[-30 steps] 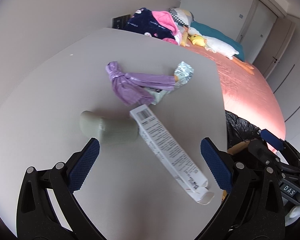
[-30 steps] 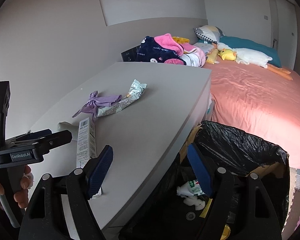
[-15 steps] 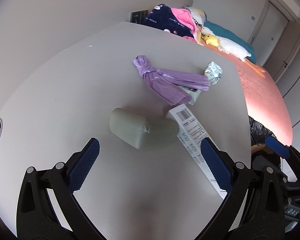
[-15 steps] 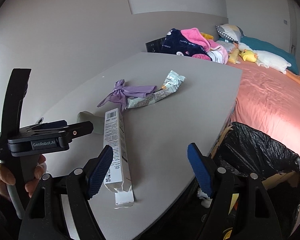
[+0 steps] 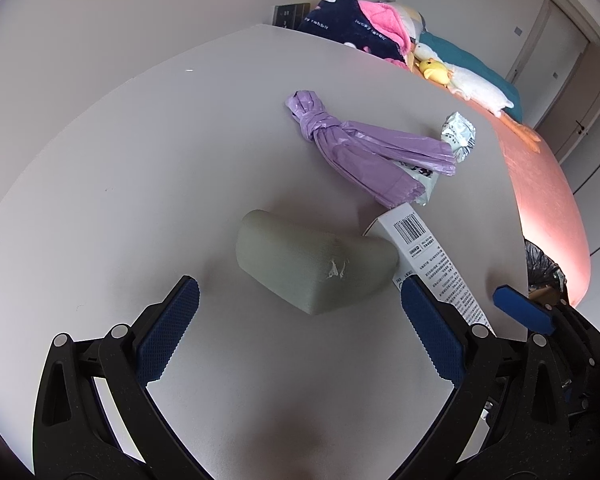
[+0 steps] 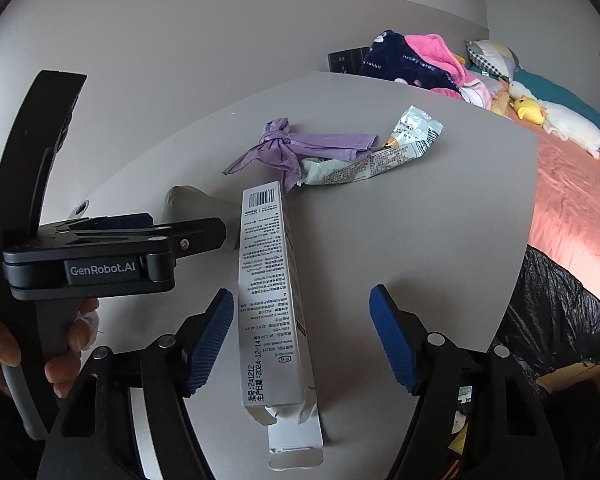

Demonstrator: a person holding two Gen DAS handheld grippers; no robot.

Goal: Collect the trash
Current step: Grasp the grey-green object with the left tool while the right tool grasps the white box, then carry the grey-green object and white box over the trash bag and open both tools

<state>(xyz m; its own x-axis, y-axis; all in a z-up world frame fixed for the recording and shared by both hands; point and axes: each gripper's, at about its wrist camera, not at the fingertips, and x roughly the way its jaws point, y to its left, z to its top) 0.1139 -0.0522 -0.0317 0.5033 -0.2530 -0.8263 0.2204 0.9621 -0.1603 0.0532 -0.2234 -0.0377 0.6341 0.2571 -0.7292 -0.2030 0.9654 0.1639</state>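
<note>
Right wrist view, right tongs (image 6: 302,334) wide open, empty, straddling white carton (image 6: 274,300), left tongs (image 5: 300,336) likewise agape, grey roll (image 5: 312,266) half hidden

Bright, soft shadows, perhaps daylight, fisheye-warped edges

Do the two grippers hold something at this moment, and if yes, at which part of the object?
Nothing is held. The left gripper is open before the grey-green rounded block; the right gripper is open astride the long white printed carton, its pads apart from the carton.
</note>
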